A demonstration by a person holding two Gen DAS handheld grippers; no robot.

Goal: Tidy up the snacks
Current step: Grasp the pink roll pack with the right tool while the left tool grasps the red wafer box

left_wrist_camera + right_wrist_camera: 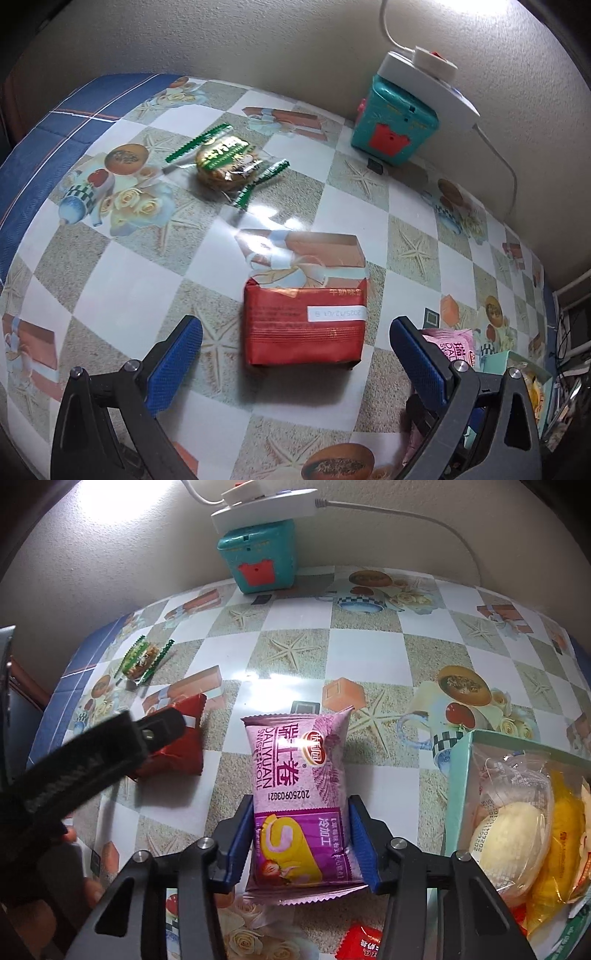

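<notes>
Gripping the pink Swiss roll [299, 805], your right gripper [301, 843] needs the box [458, 775]; left gripper [295, 363] gapes over the red packet [304, 325].

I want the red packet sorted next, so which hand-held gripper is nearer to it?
Left. The left hand-held gripper is open with the red packet just ahead between its fingers. The right hand-held gripper is off to its side, shut on the pink Swiss roll packet.
</notes>
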